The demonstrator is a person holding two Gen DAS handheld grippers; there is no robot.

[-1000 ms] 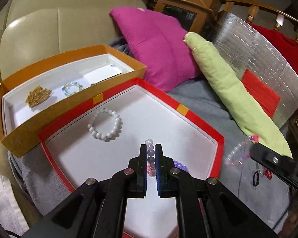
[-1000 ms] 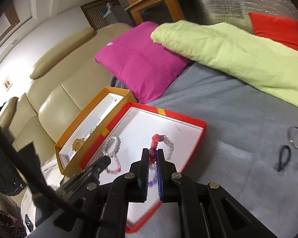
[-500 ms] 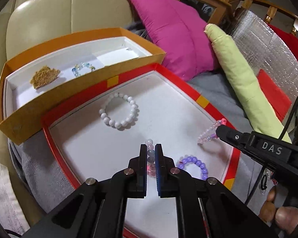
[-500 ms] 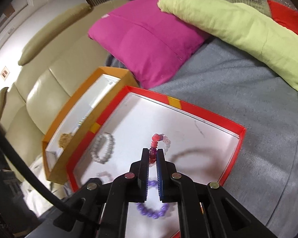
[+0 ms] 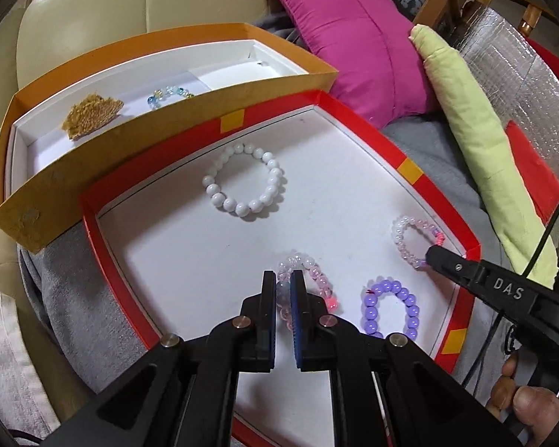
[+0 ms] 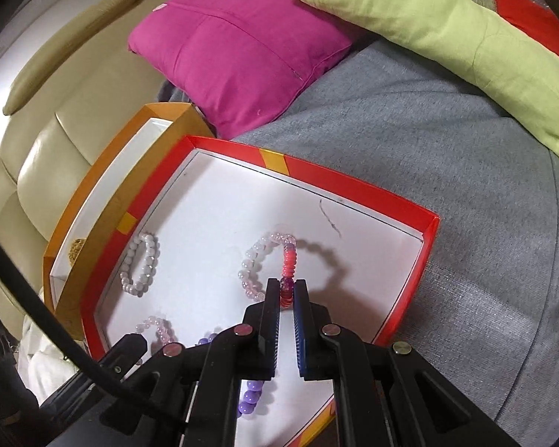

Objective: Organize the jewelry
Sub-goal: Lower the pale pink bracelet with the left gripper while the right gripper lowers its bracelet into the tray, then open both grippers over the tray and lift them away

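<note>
A red-rimmed tray (image 5: 357, 115) with a white floor lies on a grey blanket. My left gripper (image 5: 283, 279) is shut on a pale pink bead bracelet (image 5: 318, 279) that rests low on the tray floor. My right gripper (image 6: 287, 286) is shut on a clear-and-red bead bracelet (image 6: 257, 257), which touches the tray near its right rim; in the left wrist view that bracelet (image 5: 410, 238) hangs from the right gripper's tip (image 5: 434, 253). A white bead bracelet (image 5: 242, 182) and a purple bead bracelet (image 5: 389, 309) lie loose in the tray.
An orange box (image 5: 93, 171) stands behind the tray, with a gold chain heap (image 5: 89, 115) and a blue-green bead bracelet (image 5: 167, 93) inside. A magenta cushion (image 6: 238, 48) and a lime bolster (image 6: 447, 37) lie beyond on the blanket. A hand (image 5: 525, 398) holds the right gripper.
Both grippers have sunk toward the tray floor with their bracelets. The right gripper came in from the right, over the tray rim, and its bracelet now reaches the floor.
</note>
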